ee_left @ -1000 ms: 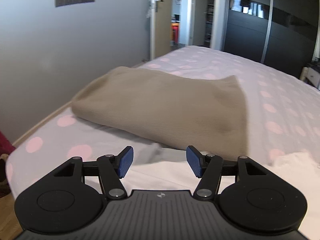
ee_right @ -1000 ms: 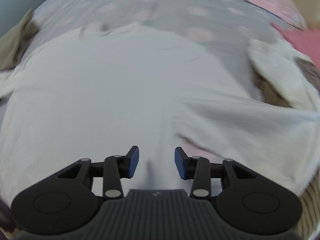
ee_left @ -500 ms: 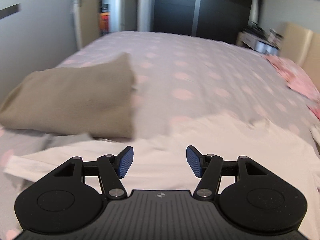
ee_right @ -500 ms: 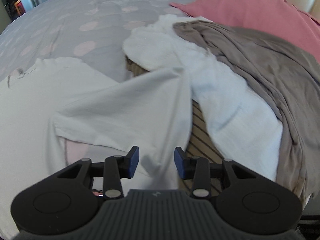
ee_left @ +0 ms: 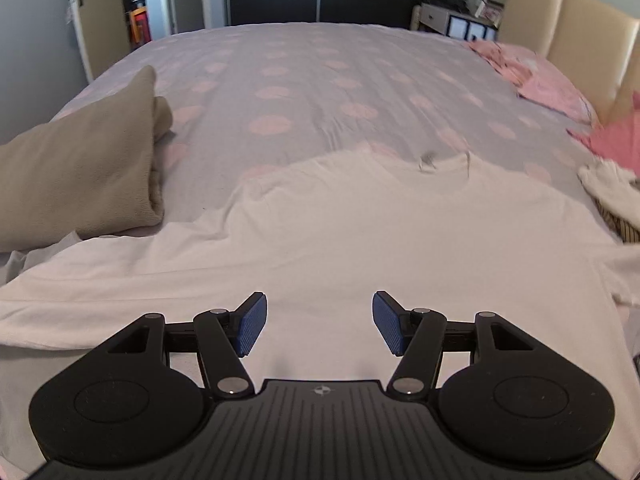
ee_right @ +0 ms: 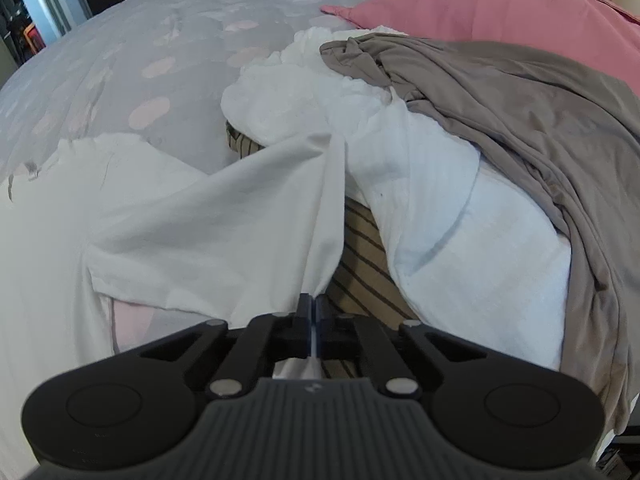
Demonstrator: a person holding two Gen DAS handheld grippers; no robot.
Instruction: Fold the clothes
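Observation:
A white T-shirt (ee_left: 360, 232) lies spread flat on the grey bed cover with pink dots (ee_left: 304, 80). My left gripper (ee_left: 319, 324) is open and empty, low over the shirt's lower body. In the right wrist view the shirt's sleeve (ee_right: 240, 224) is lifted into a ridge. My right gripper (ee_right: 313, 308) is shut on the sleeve's edge, with white cloth pinched between the pads.
A folded beige garment (ee_left: 80, 168) lies at the left of the shirt. To the right is a pile: white cloth (ee_right: 420, 184), a taupe garment (ee_right: 520, 120), a striped piece (ee_right: 360, 252). Pink pillows (ee_right: 480, 8) lie by the headboard (ee_left: 580, 40).
My right gripper swung right from the shirt's body to the sleeve and closed on its edge. My left gripper turned right from the beige garment to face the shirt, still open.

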